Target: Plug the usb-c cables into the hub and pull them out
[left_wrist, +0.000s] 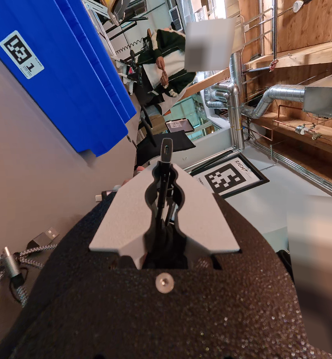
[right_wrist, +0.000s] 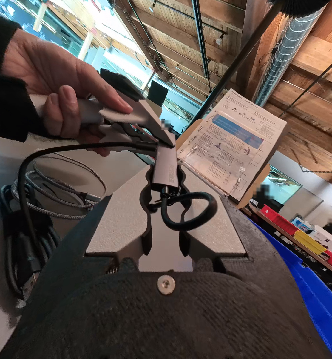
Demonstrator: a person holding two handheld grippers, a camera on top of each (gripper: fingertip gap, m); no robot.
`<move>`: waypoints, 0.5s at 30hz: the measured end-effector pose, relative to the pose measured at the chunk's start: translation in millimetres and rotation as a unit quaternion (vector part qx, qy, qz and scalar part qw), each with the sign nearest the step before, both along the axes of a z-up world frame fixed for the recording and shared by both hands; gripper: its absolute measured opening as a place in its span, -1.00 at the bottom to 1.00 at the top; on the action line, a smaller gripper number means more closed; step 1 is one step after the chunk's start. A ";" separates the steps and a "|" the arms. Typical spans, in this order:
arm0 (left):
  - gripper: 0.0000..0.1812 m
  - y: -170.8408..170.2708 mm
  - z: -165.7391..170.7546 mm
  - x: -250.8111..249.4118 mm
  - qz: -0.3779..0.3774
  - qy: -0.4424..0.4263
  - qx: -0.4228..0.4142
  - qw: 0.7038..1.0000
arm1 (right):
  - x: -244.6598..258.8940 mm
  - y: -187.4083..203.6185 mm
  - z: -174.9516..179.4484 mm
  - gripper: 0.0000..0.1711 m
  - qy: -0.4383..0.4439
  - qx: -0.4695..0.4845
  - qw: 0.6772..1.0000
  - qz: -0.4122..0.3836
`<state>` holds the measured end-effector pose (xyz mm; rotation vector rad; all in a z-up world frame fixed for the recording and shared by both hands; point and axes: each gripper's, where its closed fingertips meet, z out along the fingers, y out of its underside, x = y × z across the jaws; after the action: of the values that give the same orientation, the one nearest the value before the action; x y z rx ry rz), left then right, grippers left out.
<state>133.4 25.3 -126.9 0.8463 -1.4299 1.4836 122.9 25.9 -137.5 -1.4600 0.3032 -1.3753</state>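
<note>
In the right wrist view, my right gripper (right_wrist: 164, 169) is shut on the grey hub (right_wrist: 164, 165), which points away along the fingers. The hub's own black lead (right_wrist: 190, 211) loops behind it. My left gripper (right_wrist: 166, 144), held by a hand (right_wrist: 54, 77), comes in from the left, shut on a black usb-c cable plug (right_wrist: 143, 145). The plug's tip meets the hub's left side near its far end; how deep it sits is hidden. In the left wrist view, my left gripper (left_wrist: 164, 165) pinches the black plug (left_wrist: 163, 186). A short grey piece with a dark slot (left_wrist: 166, 149) shows past the tips.
A blue bin (left_wrist: 64, 77) stands to the left; it also shows in the right wrist view (right_wrist: 316, 291). Loose braided and black cables (right_wrist: 35, 213) lie on the grey table (left_wrist: 25, 174). An instruction sheet on a stand (right_wrist: 229, 145) and a marker sign (left_wrist: 225, 178) stand behind. A person (left_wrist: 165, 77) is far back. The grippers are tip to tip, or close to it.
</note>
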 end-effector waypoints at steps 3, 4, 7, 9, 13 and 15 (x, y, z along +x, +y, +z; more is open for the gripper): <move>-0.93 0.5 1.5 -0.9 -0.003 -0.001 -0.001 1.000 | -0.8 0.4 -0.1 -0.74 -0.004 0.000 1.000 0.000; -0.93 0.1 2.1 -1.8 -0.004 -0.001 -0.002 1.000 | -1.8 0.1 0.8 -0.74 -0.006 0.001 1.000 0.000; -0.93 -2.4 2.6 -1.2 -0.001 -0.009 0.001 1.000 | -1.2 -1.5 1.4 -0.74 0.002 0.007 1.000 -0.012; -0.93 -3.9 5.4 1.3 0.010 -0.033 -0.001 0.999 | 0.6 -3.1 3.2 -0.74 0.012 0.030 0.999 -0.014; -0.87 10.7 22.2 29.3 0.126 -0.139 0.014 0.982 | 6.4 -18.8 6.3 -0.74 0.041 0.100 0.994 -0.024; -0.84 28.2 17.2 43.6 0.179 -0.278 0.085 0.940 | 7.6 -23.4 4.4 -0.74 0.062 0.121 0.991 -0.006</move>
<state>177.0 53.4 -109.7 0.8615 -1.9115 2.0080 130.5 2.5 -133.1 -1.3435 0.5406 -1.2128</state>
